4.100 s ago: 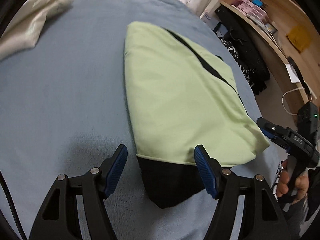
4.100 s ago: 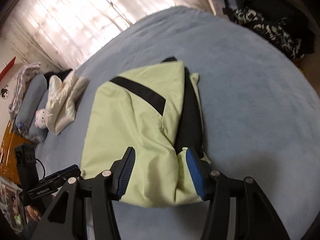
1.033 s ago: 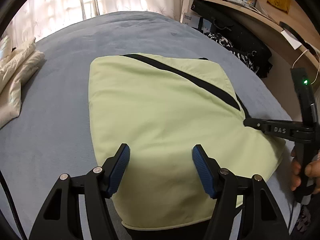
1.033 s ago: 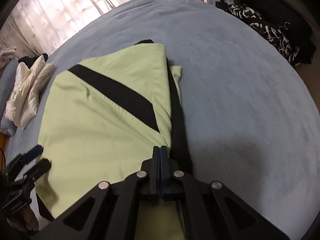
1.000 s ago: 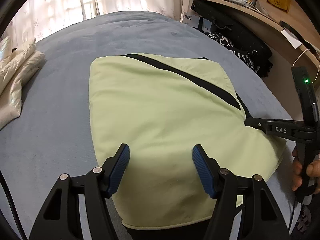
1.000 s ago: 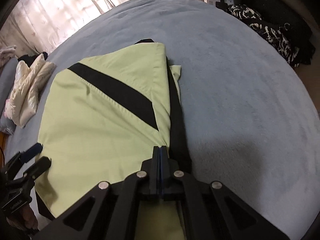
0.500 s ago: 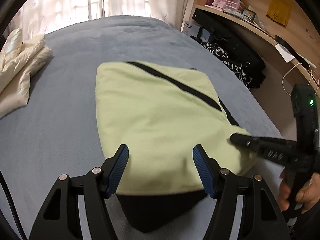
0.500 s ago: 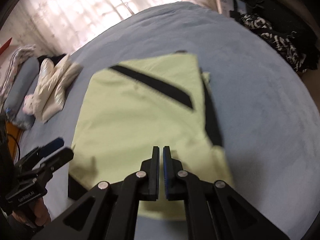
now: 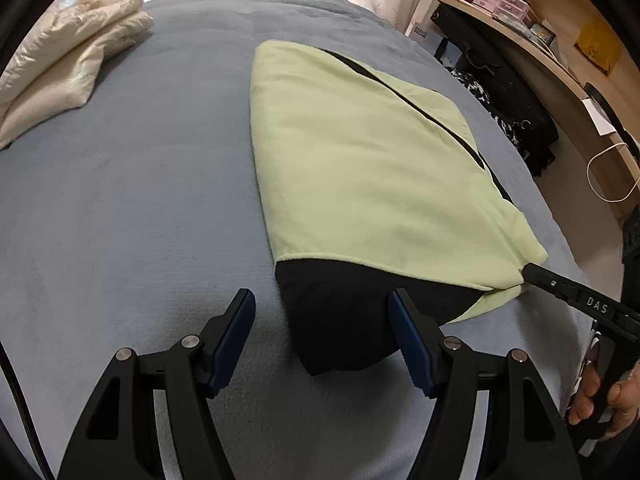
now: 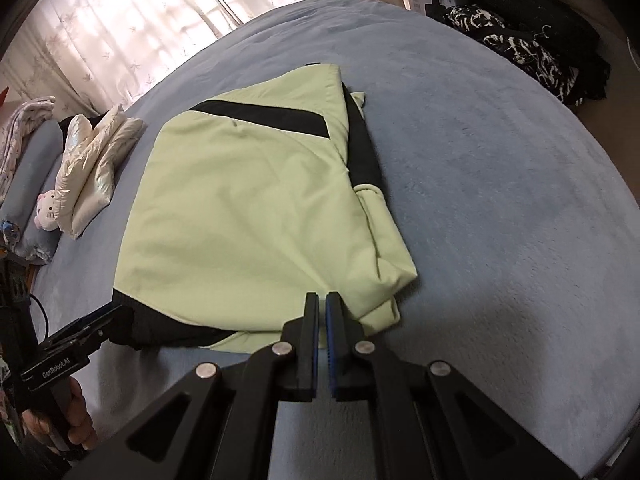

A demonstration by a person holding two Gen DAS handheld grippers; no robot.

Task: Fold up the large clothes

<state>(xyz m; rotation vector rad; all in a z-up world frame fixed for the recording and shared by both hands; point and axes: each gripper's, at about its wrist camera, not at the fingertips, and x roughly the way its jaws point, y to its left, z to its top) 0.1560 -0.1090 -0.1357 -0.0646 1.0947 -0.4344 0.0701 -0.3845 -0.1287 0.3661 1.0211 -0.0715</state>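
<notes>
Right tool (image 10: 322, 304), fingers nearly together at the near corner of the folded green garment (image 10: 256, 208) without clearly pinching it, flanks the left tool (image 9: 322, 316), fingers spread before the black hem, on the blue bed (image 9: 132, 184).

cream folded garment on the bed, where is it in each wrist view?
Left wrist: cream folded garment sits at upper left, on the blue blanket, far left of the green jacket.
Right wrist: cream folded garment sits at mid left, beside the pillows.
Shared landmark: the green jacket, lying to the garment's right in both.
</notes>
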